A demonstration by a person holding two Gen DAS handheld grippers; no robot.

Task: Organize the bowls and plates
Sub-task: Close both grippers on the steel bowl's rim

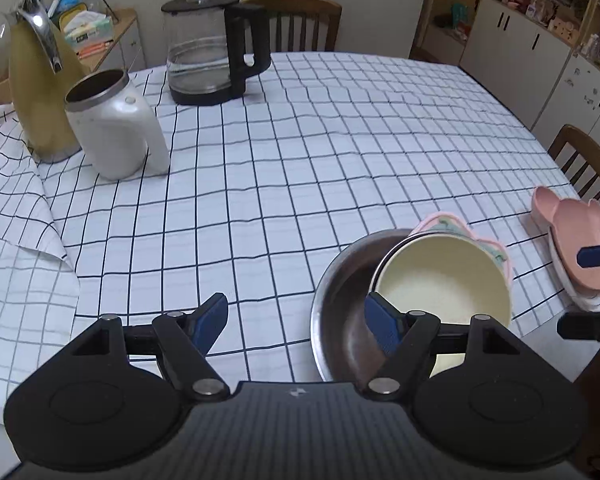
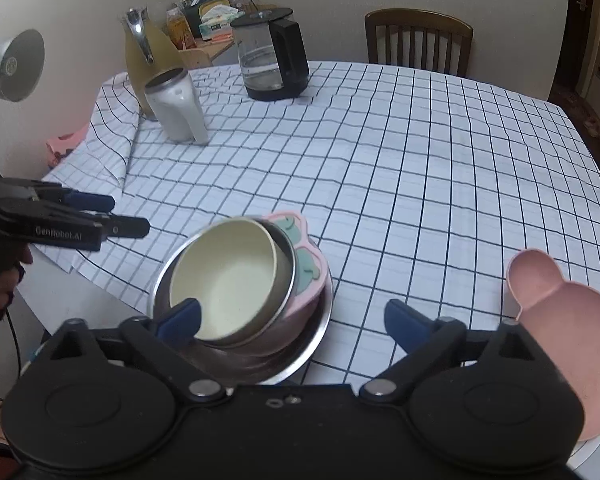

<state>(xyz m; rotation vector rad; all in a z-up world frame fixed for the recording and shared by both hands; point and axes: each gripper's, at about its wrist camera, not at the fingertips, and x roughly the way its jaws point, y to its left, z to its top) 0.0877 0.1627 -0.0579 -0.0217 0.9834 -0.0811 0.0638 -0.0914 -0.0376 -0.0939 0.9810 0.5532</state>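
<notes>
Closest to us, our left tool (image 1: 296, 320) hangs over the near edge of the worktop (image 1: 300, 152) with its blue pads (image 1: 210, 320) spread wide and nothing between them. Just to its right we see a steel bowl (image 1: 340, 292) with a cream bowl (image 1: 444, 276) tilted inside it, leaning on a pink plate (image 1: 440, 220) with a green pattern tucked behind. From the right wrist view, our right tool (image 2: 296, 324) is also spread wide and empty, poised just above the near rim of that same stack; its left pad (image 2: 180, 316) overlaps the cream bowl's rim in this view, though we cannot tell whether it touches. To the right, near the worktop's edge, a pink mouse-eared dish (image 2: 556, 308) sits on white plates (image 1: 588, 300). Well apart, at the far side of the checked cloth, stand a glass kettle (image 1: 204, 48), a white jug (image 1: 116, 128) and a yellow flask (image 1: 36, 92).
</notes>
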